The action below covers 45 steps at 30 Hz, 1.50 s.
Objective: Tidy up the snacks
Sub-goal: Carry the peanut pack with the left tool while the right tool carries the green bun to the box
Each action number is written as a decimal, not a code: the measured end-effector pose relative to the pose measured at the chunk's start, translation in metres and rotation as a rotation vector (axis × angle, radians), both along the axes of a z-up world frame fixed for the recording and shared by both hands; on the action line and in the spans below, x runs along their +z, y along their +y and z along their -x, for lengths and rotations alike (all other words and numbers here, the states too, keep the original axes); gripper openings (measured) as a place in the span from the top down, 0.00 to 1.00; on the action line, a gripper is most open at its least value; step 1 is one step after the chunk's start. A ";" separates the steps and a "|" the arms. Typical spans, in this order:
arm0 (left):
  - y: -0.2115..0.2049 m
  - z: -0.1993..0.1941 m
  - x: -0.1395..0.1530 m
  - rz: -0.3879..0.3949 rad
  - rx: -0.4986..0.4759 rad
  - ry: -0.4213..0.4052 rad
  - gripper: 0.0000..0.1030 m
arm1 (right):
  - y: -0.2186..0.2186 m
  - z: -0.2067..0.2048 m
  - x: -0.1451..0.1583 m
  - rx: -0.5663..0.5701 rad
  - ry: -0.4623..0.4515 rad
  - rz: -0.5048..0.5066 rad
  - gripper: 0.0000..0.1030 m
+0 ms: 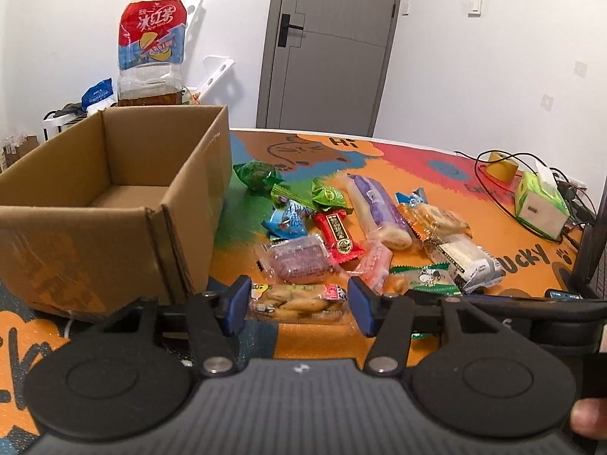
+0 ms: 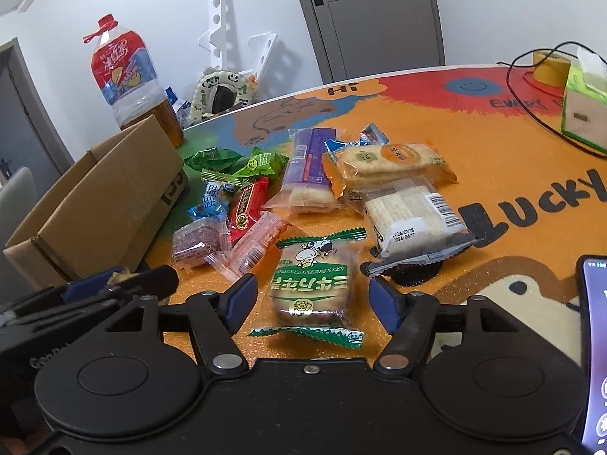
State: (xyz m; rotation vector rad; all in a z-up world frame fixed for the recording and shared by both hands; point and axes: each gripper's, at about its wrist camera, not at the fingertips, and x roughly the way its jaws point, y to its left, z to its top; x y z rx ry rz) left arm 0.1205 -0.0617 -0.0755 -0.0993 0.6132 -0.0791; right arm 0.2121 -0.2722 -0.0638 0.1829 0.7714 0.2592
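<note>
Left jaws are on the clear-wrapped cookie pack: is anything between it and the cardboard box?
Nothing visible lies between the clear-wrapped cookie pack and the open brown cardboard box to its left. Only the box's near wall has to be cleared; what shows of its inside is bare.

Plain white walls (image 1: 474, 87) close the room, evenly lit, with a grey door (image 1: 330, 45) and its black handle (image 1: 285, 30) straight ahead beyond the fingers. The desk (image 2: 512, 159) wears a bright orange cartoon mat. White perforated brackets (image 2: 224, 26) lean against the wall past its far-left edge.
</note>
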 end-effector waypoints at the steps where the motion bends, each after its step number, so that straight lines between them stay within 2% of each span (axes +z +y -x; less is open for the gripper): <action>1: 0.000 0.001 0.001 -0.001 0.001 -0.002 0.47 | 0.001 0.001 0.000 0.003 -0.003 0.012 0.38; 4: -0.001 0.002 0.002 -0.004 0.004 -0.006 0.47 | 0.002 0.002 0.000 0.011 -0.015 0.048 0.50; 7: 0.000 0.005 0.003 -0.004 0.003 -0.009 0.47 | -0.003 0.004 0.001 0.014 -0.009 0.026 0.52; 15: 0.002 0.010 0.014 0.001 0.002 -0.032 0.47 | -0.007 0.013 0.012 0.019 -0.042 -0.007 0.53; 29: 0.014 0.018 0.052 -0.009 0.027 -0.123 0.47 | 0.004 0.016 0.041 0.061 -0.114 -0.056 0.53; 38: 0.037 0.021 0.079 -0.018 0.078 -0.179 0.47 | 0.023 0.014 0.063 0.107 -0.164 -0.087 0.53; 45: 0.062 0.015 0.087 -0.035 0.140 -0.186 0.47 | 0.042 0.010 0.076 0.147 -0.190 -0.101 0.53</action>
